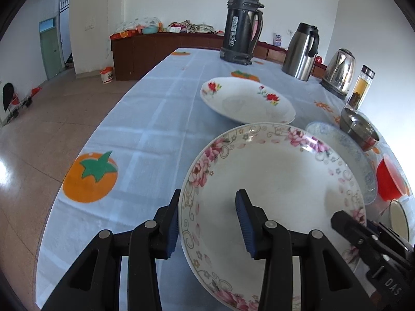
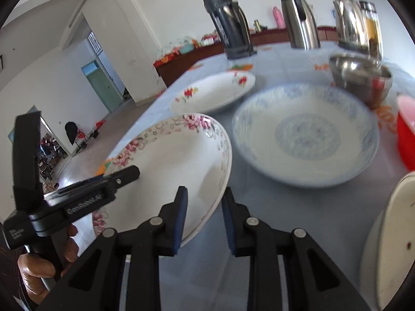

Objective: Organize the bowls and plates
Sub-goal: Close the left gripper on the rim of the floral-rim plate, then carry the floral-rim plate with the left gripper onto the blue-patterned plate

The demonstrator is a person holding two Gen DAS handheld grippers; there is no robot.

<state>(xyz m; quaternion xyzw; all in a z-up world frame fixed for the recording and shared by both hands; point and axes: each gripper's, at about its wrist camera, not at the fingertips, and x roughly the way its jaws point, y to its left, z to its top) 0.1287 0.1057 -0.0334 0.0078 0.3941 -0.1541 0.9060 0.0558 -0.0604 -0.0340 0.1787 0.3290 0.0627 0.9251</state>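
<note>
A white deep plate with pink flowers (image 1: 272, 176) (image 2: 168, 160) sits nearest me on the blue tablecloth. My left gripper (image 1: 208, 223) straddles its left rim, one pad outside and one inside, shut on it. My right gripper (image 2: 205, 220) clamps the opposite rim in the same way. Each gripper shows in the other's view, the right gripper (image 1: 363, 238) and the left gripper (image 2: 103, 181). Behind lie a red-flowered plate (image 1: 246, 103) (image 2: 212, 93) and a blue-patterned plate (image 1: 345, 150) (image 2: 306, 134).
A steel bowl (image 2: 363, 77), a red bowl (image 2: 406, 140) and a cream bowl (image 2: 389, 233) stand at the right. Two flasks (image 1: 242, 26), (image 1: 301, 51), a kettle (image 1: 339, 70) and a glass bottle (image 1: 361, 85) line the far edge. The table's left edge (image 1: 85, 150) drops to the floor.
</note>
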